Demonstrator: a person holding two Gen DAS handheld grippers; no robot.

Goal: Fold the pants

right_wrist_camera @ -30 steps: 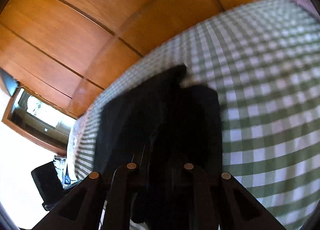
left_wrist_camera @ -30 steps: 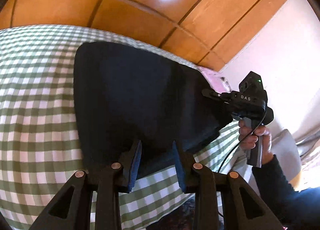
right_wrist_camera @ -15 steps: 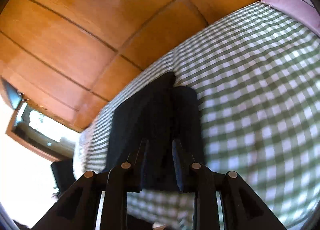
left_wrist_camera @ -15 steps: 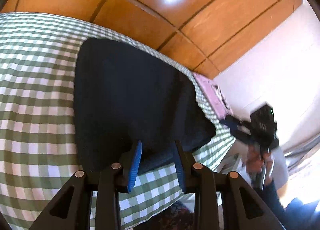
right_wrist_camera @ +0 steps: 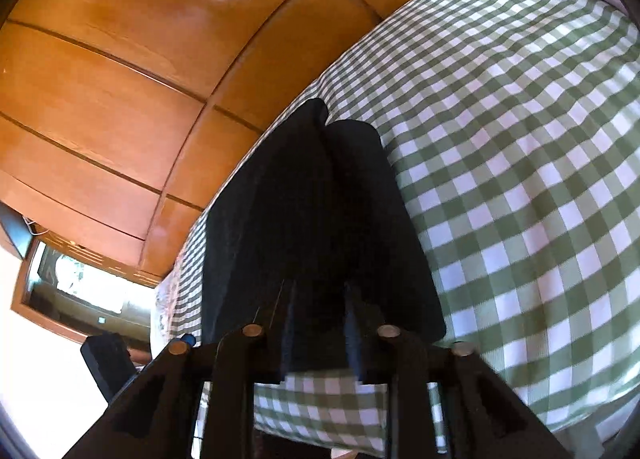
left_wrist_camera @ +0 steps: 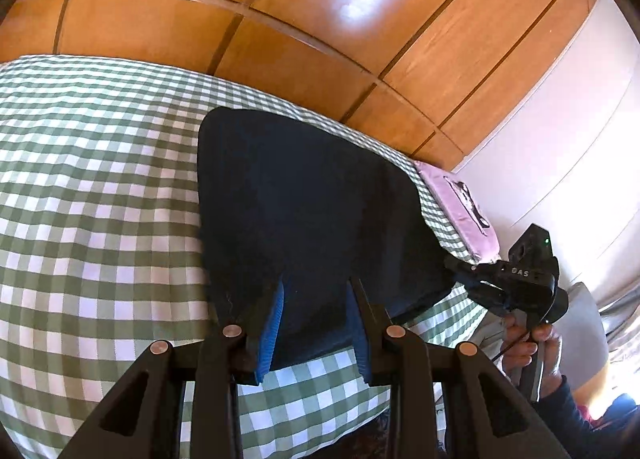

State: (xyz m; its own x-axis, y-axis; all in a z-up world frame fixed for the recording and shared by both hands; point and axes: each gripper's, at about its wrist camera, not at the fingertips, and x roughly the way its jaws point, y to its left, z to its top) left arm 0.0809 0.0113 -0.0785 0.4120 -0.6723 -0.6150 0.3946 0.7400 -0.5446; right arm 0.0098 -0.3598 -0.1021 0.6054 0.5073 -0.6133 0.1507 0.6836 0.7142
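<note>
Dark navy pants lie folded flat on the green-and-white checked bed cover. My left gripper is open, its blue-padded fingers hovering over the near edge of the pants, holding nothing. The right gripper, held in a hand, shows at the right corner of the pants in the left wrist view. In the right wrist view the pants stretch away from my right gripper, which is open over their near end, with nothing between the fingers.
A wooden panelled wall runs behind the bed. A pink pillow lies at the bed's far right. The bed's front edge is just below my left gripper. A window and a dark chair are at the left.
The right gripper let go of the pants, drew back off the bed, then returned to their corner. The pants now lie flat. The left gripper stayed open at the near edge.
</note>
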